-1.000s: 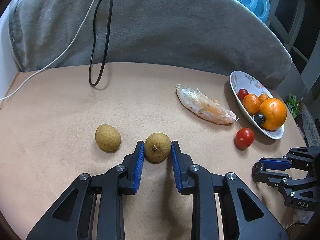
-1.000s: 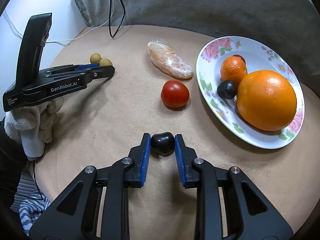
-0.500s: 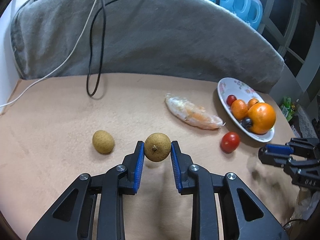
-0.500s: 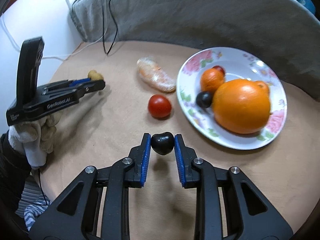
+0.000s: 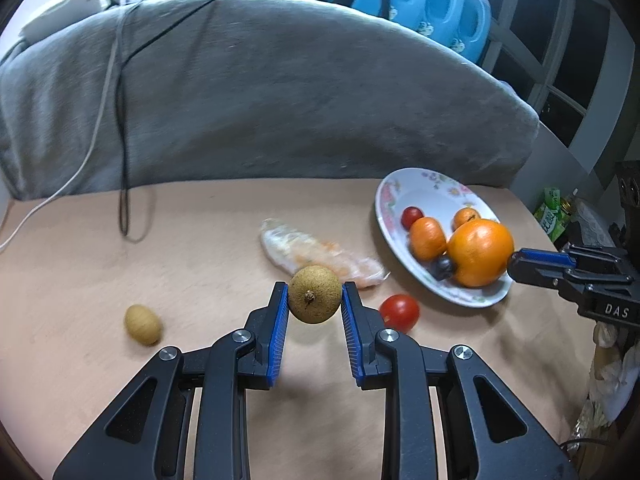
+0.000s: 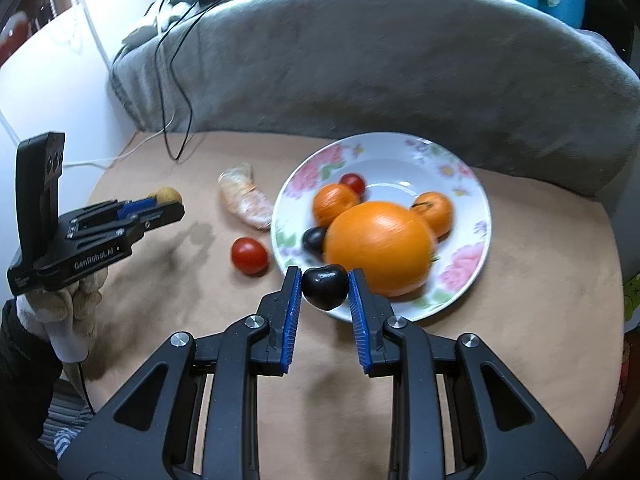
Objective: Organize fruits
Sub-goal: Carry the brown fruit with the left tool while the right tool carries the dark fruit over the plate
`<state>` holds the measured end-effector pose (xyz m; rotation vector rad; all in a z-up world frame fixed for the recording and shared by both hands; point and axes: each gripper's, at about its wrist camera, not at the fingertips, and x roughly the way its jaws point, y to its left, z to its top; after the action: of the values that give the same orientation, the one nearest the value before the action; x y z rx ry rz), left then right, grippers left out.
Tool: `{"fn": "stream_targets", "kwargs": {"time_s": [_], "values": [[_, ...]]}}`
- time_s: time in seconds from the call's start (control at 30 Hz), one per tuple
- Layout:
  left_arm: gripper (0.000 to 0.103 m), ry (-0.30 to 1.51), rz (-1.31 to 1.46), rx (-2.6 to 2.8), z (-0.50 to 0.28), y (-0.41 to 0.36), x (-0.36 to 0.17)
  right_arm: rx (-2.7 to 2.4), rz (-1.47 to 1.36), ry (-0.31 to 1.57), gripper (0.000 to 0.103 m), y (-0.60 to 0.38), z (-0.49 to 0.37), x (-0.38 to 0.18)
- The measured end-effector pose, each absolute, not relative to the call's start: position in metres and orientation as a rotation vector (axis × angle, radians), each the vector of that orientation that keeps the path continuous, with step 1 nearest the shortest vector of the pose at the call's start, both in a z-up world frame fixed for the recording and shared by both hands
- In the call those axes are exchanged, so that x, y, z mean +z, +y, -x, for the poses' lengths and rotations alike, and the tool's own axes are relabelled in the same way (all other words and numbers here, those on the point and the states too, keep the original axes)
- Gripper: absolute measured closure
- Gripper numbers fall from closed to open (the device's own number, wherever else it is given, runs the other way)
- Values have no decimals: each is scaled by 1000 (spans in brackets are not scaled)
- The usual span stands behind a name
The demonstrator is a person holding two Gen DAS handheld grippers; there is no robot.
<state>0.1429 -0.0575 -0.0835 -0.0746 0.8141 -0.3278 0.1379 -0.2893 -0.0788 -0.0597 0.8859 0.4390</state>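
My left gripper (image 5: 315, 304) is shut on a brown longan (image 5: 315, 294) and holds it in the air above the table. A second longan (image 5: 143, 324) lies on the table to its left. My right gripper (image 6: 325, 290) is shut on a dark cherry (image 6: 325, 286) and holds it over the near rim of the floral plate (image 6: 470, 184). The plate holds a big orange (image 6: 378, 248), two small oranges, a red cherry tomato and a dark cherry. A red tomato (image 6: 249, 256) lies on the table left of the plate. The left gripper also shows in the right wrist view (image 6: 160, 206).
A peeled citrus piece in plastic wrap (image 5: 320, 258) lies mid-table. A grey blanket (image 5: 280, 100) rises behind the table with black and white cables (image 5: 120, 120) hanging over it. Blue bottles (image 5: 440, 4) stand behind. The plate (image 5: 400, 188) sits near the table's right edge.
Both grippers have lifted their fruit off the table. The left has risen with the longan. The right has moved forward with the cherry to the plate's near rim.
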Motion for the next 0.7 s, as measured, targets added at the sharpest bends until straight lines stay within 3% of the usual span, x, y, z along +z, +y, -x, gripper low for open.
{"fn": "stream_targets", "kwargs": {"time_s": [0.7], "values": [[78, 811, 30, -437, -189, -127, -72, 384, -20, 857, 78, -335, -186, -64]]}}
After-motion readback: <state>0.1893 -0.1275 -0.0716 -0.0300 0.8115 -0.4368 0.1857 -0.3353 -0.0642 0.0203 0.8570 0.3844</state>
